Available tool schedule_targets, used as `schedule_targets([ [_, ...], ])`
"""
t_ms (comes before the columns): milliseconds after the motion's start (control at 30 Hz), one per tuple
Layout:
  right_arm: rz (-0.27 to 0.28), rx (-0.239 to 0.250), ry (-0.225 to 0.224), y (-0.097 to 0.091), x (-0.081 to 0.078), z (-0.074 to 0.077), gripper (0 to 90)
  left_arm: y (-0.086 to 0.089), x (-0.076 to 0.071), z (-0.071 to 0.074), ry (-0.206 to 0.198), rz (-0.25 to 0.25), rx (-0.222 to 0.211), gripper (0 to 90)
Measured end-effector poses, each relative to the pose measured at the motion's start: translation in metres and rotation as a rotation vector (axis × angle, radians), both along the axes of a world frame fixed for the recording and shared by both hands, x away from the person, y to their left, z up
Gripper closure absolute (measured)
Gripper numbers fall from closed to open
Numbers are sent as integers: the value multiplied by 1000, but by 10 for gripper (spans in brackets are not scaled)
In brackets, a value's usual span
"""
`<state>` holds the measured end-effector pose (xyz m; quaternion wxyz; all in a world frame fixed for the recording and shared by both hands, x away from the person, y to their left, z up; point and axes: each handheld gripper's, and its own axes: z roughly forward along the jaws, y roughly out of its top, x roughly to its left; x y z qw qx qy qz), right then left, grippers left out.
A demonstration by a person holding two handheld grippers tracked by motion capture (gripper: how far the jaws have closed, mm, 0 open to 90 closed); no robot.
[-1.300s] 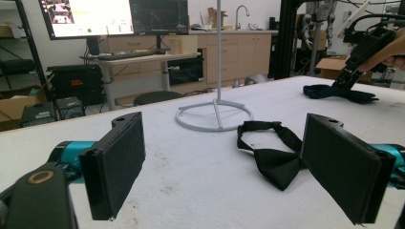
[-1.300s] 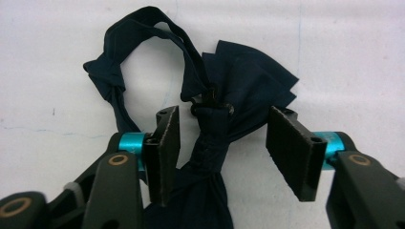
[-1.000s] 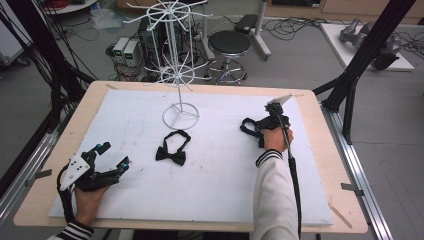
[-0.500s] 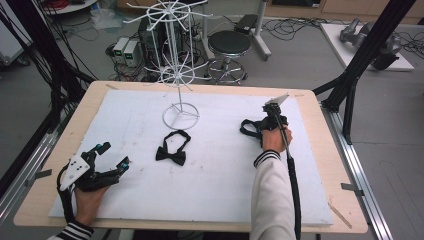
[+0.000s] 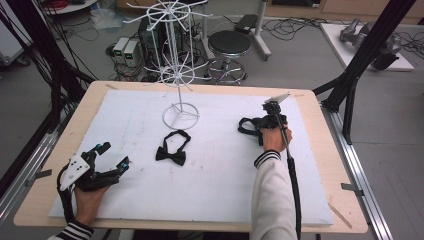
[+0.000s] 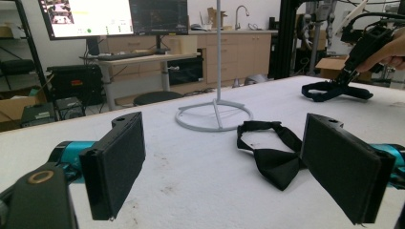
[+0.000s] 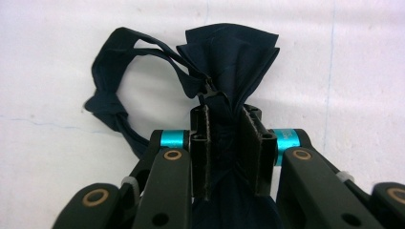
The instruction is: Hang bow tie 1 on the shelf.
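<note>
Dark bow tie (image 7: 229, 62) pinched at its knot by the right gripper (image 7: 230, 143).
It is clamped between the just-closed jaws near the desk's (image 5: 310, 200) right edge; the left gripper's (image 5: 107, 157) jaws are held apart.

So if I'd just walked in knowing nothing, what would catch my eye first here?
Probably the tall white wire rack standing at the far side of the white table, its spoked arms bare. Then the two bow ties: a black bow tie lying loose in front of the rack's base, and a dark blue bow tie pinched at its knot by the right gripper. The left gripper rests open at the near left corner.
</note>
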<state>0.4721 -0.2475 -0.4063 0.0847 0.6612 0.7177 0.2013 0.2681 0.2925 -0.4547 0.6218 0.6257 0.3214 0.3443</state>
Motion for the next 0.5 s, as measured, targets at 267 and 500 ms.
schedule_targets([
  [267,15,43,-90,-1,-6,15,755,0,0,0,-1,1,0,158],
  [500,59,66,-209,3,-12,28,755,0,0,0,0,1,1,158],
])
